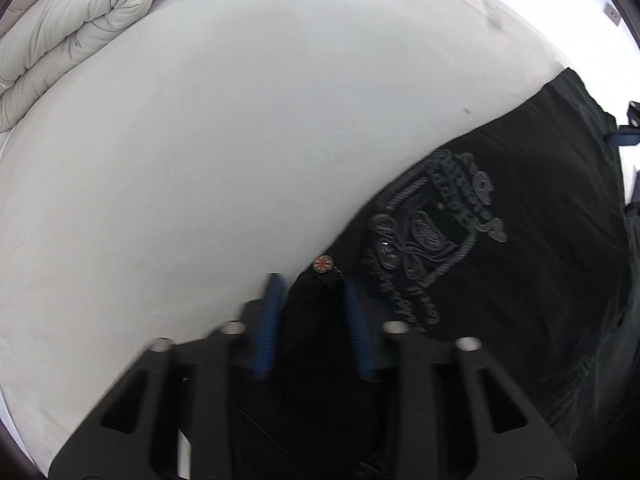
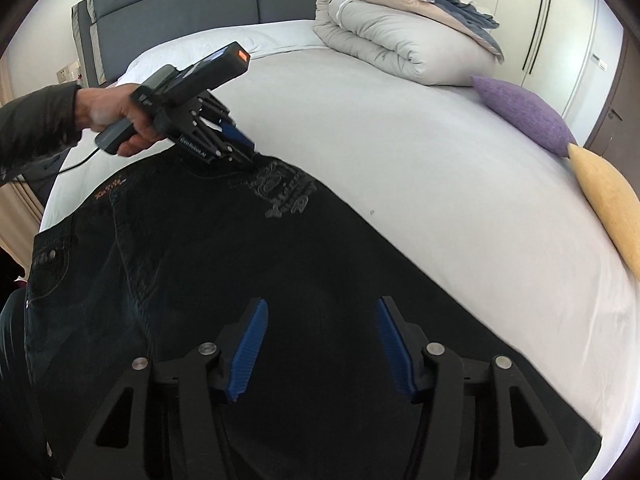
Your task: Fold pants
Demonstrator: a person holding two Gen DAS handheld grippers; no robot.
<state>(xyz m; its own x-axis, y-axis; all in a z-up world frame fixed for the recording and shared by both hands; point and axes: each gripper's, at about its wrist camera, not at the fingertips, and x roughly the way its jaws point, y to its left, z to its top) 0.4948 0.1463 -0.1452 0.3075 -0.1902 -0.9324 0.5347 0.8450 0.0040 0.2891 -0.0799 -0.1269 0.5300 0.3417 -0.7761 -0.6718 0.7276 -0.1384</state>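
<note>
Two grippers work the dark embroidered denim pants (image 2: 224, 264): left gripper (image 1: 316, 300) pinches a bunched waist corner for lifting; right gripper (image 2: 320, 344) hovers half-open, empty, over the leg.

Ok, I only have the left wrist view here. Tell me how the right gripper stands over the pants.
Observer: The right gripper is open, with its pads apart above the flat leg of the pants. No cloth is pinched.
Operator: Now describe the waist end beyond my frame.
Observer: A riveted pocket lies flat near the edge of the bed, and nothing grips it.
Operator: Tell me what carries my gripper.
Observer: A hand in a dark sleeve holds the left gripper. Its tips are at the pants' edge beside the embroidery.
</note>
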